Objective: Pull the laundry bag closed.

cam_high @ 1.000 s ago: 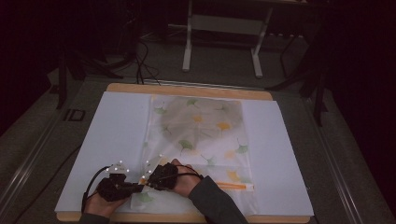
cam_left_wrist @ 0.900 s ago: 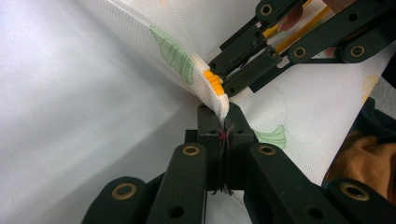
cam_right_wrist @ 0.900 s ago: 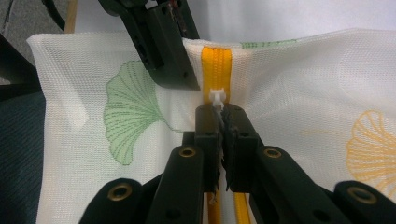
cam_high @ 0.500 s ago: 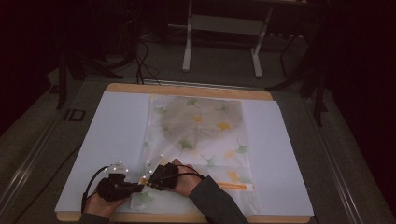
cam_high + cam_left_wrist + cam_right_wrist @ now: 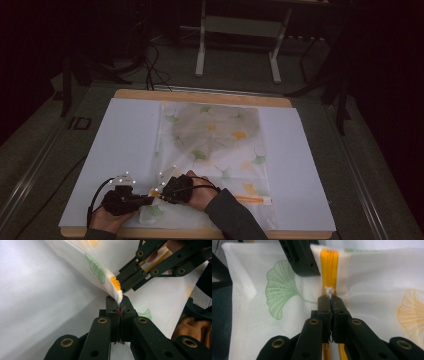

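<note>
A white mesh bag (image 5: 215, 145) printed with green and orange leaves lies flat on a white sheet (image 5: 125, 135). An orange zipper (image 5: 252, 199) runs along its near edge. My left gripper (image 5: 119, 305) is shut on the bag's edge by the zipper's orange end (image 5: 115, 283), lifting the mesh into a fold. My right gripper (image 5: 331, 300) has just been closing and is now pinched on the small white zipper pull (image 5: 328, 291) over the zipper (image 5: 330, 262). In the high view both grippers (image 5: 149, 199) (image 5: 159, 192) meet tip to tip at the bag's near-left corner.
The sheet covers a wooden table (image 5: 200, 96) whose near edge runs just under my hands. A white metal stand (image 5: 240, 45) and cables sit on the dark floor beyond the far edge. A cable (image 5: 95, 195) loops from the left gripper.
</note>
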### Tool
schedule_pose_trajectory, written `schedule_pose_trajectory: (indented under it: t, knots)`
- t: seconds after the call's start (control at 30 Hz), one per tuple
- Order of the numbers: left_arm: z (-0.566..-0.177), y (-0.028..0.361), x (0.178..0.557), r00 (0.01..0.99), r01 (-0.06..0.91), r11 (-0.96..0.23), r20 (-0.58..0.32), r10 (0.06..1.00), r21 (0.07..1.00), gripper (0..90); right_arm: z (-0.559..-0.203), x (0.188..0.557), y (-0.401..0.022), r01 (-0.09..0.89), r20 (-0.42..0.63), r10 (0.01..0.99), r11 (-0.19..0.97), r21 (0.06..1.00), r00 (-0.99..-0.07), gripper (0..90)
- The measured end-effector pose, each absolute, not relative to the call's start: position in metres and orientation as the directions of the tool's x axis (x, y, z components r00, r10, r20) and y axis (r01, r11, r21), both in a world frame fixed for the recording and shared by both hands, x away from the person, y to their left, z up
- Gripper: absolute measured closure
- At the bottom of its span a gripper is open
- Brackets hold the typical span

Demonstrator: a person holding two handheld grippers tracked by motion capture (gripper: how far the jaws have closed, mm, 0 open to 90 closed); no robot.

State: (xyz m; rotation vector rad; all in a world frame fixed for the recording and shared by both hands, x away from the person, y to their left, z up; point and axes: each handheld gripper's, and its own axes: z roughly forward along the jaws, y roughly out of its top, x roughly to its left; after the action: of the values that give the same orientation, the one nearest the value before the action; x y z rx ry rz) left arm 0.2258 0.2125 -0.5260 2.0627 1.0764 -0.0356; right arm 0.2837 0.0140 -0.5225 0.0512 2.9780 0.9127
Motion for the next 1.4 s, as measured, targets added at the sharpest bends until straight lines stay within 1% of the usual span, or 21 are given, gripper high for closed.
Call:
schedule_pose_trajectory:
  t: [0.33, 0.8, 1.4]
  knots:
    - [-0.525, 0.213, 0.226, 0.643, 0.696, -0.327, -0.353, 0.679, 0.640, 88.6, -0.521, 0.283, 0.011, 0.019, -0.016, 0.033, 0.836, 0.549, -0.999, 90.0]
    - [-0.524, 0.216, 0.225, 0.643, 0.694, -0.311, -0.364, 0.674, 0.650, 88.6, -0.519, 0.284, 0.003, 0.026, -0.006, 0.035, 0.846, 0.532, -0.999, 90.0]
    - [-0.523, 0.218, 0.224, 0.643, 0.689, -0.298, -0.369, 0.671, 0.660, 88.6, -0.517, 0.283, -0.009, 0.033, -0.019, 0.051, 0.855, 0.517, -0.999, 90.0]
